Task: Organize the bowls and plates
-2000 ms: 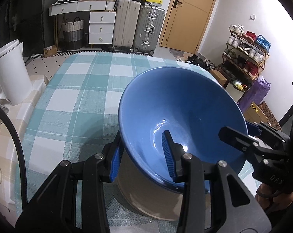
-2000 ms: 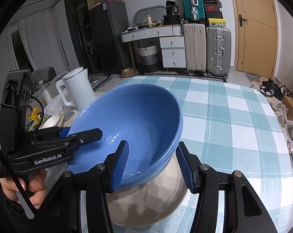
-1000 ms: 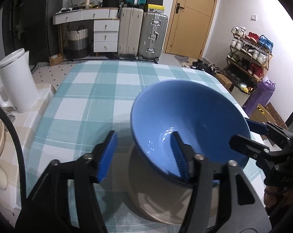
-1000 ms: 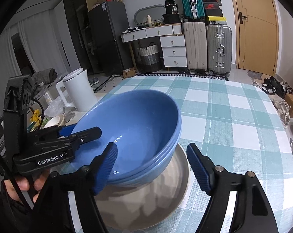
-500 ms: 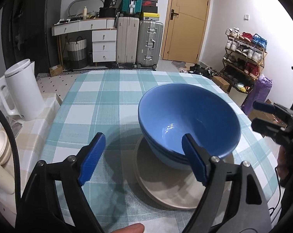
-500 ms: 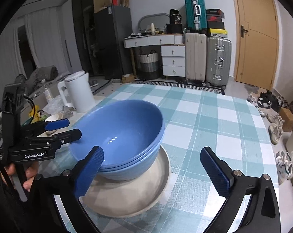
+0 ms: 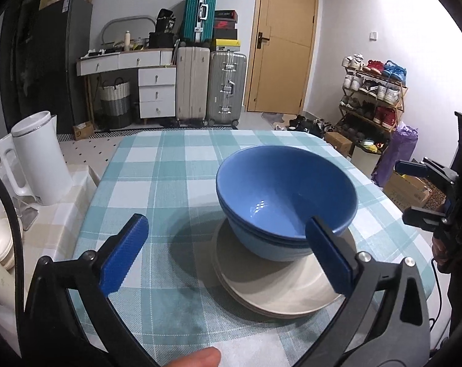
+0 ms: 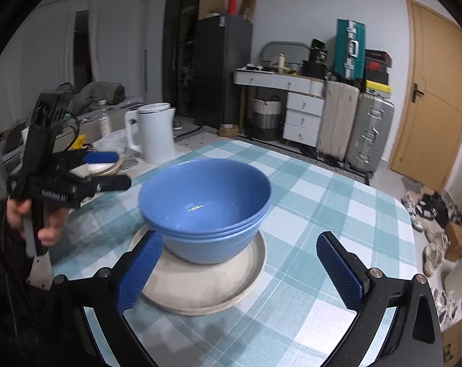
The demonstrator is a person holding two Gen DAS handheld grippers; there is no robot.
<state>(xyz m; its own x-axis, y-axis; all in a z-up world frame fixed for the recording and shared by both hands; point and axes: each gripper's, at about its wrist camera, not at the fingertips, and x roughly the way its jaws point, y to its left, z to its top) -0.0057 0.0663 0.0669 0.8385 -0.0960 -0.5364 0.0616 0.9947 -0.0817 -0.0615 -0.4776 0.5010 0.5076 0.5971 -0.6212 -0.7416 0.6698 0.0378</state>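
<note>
bowls (image 8: 205, 206) sit nested on the plates (image 8: 200, 287) mid-table, largest underneath so the stack stays steady. left claw (image 7: 227, 252) and right claw (image 8: 238, 267), just spread wide, hover beside the plates, empty, stacking apparently done.

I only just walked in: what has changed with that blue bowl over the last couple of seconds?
Both grippers let go of the blue bowl: the left gripper and right gripper have just opened wide and backed away. The bowl sits nested on the plates as before; the kettle hasn't moved.
</note>
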